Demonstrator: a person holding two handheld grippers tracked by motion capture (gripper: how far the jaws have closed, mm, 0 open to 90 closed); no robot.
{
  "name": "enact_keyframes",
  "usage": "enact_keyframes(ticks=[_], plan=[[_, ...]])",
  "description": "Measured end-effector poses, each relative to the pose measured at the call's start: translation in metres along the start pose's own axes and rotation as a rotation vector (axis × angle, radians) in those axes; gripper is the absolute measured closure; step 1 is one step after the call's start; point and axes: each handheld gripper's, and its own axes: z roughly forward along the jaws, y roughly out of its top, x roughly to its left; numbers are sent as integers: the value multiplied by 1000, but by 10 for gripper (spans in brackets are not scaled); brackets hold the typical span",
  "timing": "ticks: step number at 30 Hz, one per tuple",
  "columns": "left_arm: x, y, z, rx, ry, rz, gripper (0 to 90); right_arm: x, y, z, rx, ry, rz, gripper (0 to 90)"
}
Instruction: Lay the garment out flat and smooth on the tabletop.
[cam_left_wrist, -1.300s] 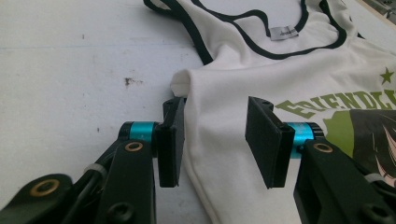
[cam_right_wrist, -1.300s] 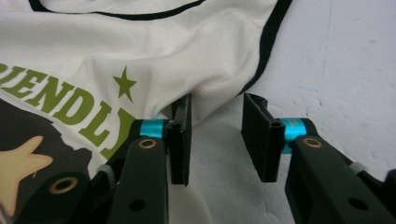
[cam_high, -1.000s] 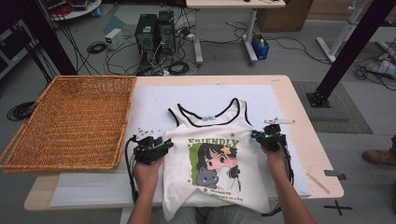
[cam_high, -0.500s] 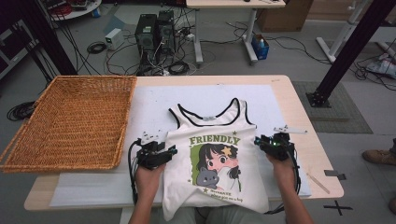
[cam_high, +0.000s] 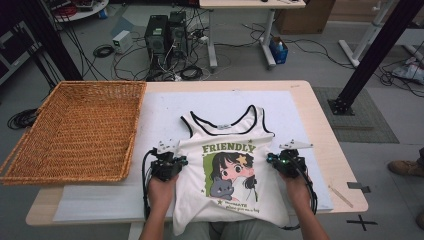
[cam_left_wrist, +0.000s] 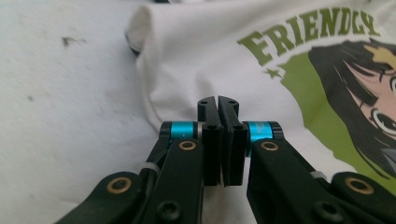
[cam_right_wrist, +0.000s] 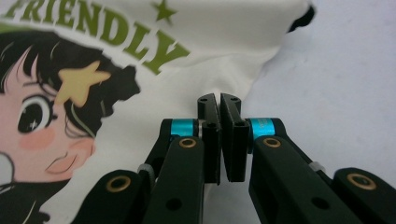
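The shirt (cam_high: 227, 145) lies flat on a white sheet (cam_high: 160, 107) in the middle of the counter (cam_high: 320, 125), with the neck far from the person and the bottom hanging off the near edge. A big basket (cam_high: 75, 130) sits just beside the sheet on the left.

The left tool (cam_left_wrist: 218, 100) is at the left side of the shirt and the right tool (cam_right_wrist: 218, 97) is at the right side. Both have just been closing and are now shut tight. On each side the edge of the cloth seems caught between the jaws, and on the right it bunches up to the tips.

To do this well, I think both sides should be held the same way, with both layers of cloth in the pinch. Lift slow and keep the two hands level, so the shirt does not twist or slip out. Pull out a little so it stays smooth.

The shirt is thin, soft and floppy. It is cream white with black trim at the neck and arm holes, green letters and a cartoon girl on the front. The basket is stiff woven wicker, shallow and square. The sheet looks smooth, with a few small dark marks
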Motion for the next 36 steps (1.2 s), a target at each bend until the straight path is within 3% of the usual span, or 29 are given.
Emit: enact_keyframes(ticks=[4,8,11,15,18,21,24,26,28,29,30,31,32,34,36], plan=[[8,11,7,-48,22,-23,880,-9,10,9,-29,-34,34,886],[7,12,11,-42,20,-14,845,-9,15,13,-25,-43,42,828],[5,8,6,-35,-44,-15,657,-9,10,3,-62,-27,75,658],[1,-1,-12,-47,-80,-23,560,-13,-5,-21,-119,1,125,525],[-3,-11,-25,-65,-89,-35,535,-15,-21,-37,-132,-7,142,487],[-6,-22,-33,-20,-86,-45,509,-15,-36,-49,-120,7,143,486],[-12,-34,-35,9,-74,-47,507,-7,-48,-54,-84,38,108,494],[-18,-39,-39,-6,-63,-35,496,1,-55,-54,-57,65,83,513],[-22,-41,-40,1,-49,-26,499,12,-60,-52,-36,46,24,554],[-26,-42,-40,4,-29,-1,538,16,-61,-51,-39,12,-9,610],[-28,-43,-40,8,1,41,635,16,-60,-52,-33,-4,-33,720],[-29,-43,-42,18,21,70,740,15,-59,-52,-26,19,-28,791],[-27,-43,-42,28,-7,53,859,15,-59,-52,-24,20,-34,826],[-26,-45,-44,23,-23,38,869,17,-59,-52,-22,35,-56,896],[-27,-49,-49,14,-28,19,870,18,-60,-55,-18,39,-60,898]])
